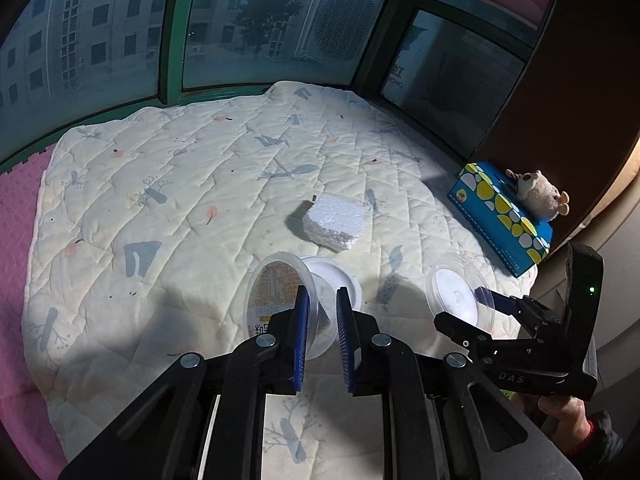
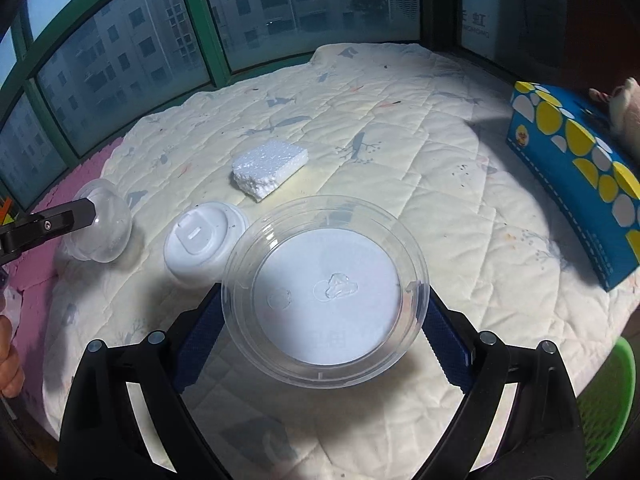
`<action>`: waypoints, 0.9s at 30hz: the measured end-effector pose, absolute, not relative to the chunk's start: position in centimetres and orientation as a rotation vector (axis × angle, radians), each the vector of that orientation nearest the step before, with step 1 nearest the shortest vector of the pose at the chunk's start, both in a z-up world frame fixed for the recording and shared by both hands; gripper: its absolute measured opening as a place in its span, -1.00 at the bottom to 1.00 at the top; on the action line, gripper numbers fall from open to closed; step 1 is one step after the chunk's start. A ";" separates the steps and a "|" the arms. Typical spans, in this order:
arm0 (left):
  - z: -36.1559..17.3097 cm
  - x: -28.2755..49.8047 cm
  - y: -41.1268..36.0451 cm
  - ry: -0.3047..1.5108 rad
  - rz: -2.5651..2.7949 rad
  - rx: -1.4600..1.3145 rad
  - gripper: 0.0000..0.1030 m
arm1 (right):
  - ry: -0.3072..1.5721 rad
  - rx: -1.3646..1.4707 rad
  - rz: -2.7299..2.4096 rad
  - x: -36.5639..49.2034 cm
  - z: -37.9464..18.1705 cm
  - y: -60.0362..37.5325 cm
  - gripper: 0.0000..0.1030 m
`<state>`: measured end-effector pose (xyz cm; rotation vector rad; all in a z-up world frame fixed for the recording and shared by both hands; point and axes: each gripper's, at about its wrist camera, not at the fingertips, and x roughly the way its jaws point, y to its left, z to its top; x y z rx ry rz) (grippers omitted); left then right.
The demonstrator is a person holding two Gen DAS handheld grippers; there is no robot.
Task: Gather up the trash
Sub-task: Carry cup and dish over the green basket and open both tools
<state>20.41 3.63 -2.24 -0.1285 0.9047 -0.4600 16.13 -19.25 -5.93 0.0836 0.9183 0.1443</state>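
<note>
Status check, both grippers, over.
Left gripper shut on cup. Right gripper shut on clear lid. White lid, foam still on quilt.

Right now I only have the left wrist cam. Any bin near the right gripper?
Observer: Yes. In the right wrist view a green mesh basket sits past the quilt's near right edge.
Operator: Right gripper's hold on the clear lid?
Observer: The right gripper has a blue finger on each side of the clear lid's rim.
Operator: White lid behind my cup, touching it?
Observer: No. The white lid lies flat, apart from the clear cup in the left gripper.
</note>
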 end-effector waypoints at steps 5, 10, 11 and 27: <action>-1.1 18.1 1.4 0.884 -0.509 -0.115 -0.74 | 0.885 0.113 0.118 12.6 -4.5 -21.0 0.78; -0.3 16.0 -0.8 0.874 -0.563 -0.106 -0.76 | 0.861 0.134 0.071 9.2 -3.8 -23.3 0.78; -0.2 15.7 -1.3 0.874 -0.573 -0.104 -0.76 | 0.856 0.141 0.059 8.5 -3.7 -23.9 0.78; -0.6 11.3 -11.8 0.919 -0.770 -0.047 -0.80 | 0.865 0.271 -0.221 -1.5 -5.7 -36.1 0.78</action>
